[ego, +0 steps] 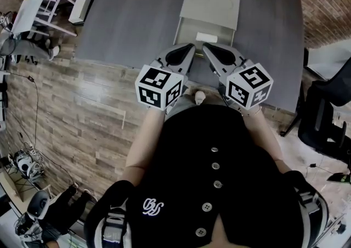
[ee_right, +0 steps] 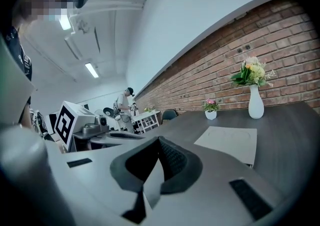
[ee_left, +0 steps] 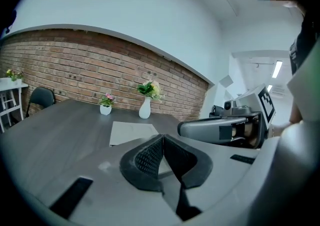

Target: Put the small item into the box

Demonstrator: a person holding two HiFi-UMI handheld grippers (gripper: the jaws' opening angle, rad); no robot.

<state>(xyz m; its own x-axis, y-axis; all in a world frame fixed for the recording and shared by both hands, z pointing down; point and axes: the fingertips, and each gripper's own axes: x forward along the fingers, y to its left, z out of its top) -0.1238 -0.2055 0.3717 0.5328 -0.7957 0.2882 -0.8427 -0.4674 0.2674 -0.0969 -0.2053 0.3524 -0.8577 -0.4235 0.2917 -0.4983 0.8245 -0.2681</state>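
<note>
A flat cardboard box [ego: 210, 8] lies open on the grey table [ego: 126, 22], its lid folded toward the far side. A small white rectangular item [ego: 207, 37] rests at the box's near end, apparently inside the open part. My left gripper [ego: 192, 48] and right gripper [ego: 206, 48] hover side by side just before that near end, tips almost touching each other. Both are shut with nothing between the jaws. In the left gripper view the box [ee_left: 131, 132] lies beyond the shut left gripper [ee_left: 161, 138]. The right gripper view shows the box [ee_right: 231, 142] right of the right gripper [ee_right: 159, 140].
A white vase with flowers [ee_left: 145, 107] and a small flower pot [ee_left: 105, 109] stand at the table's far edge by the brick wall. A black chair [ego: 328, 120] is right of the table, a white shelf [ego: 37, 5] left. A person [ee_right: 123, 103] stands far off.
</note>
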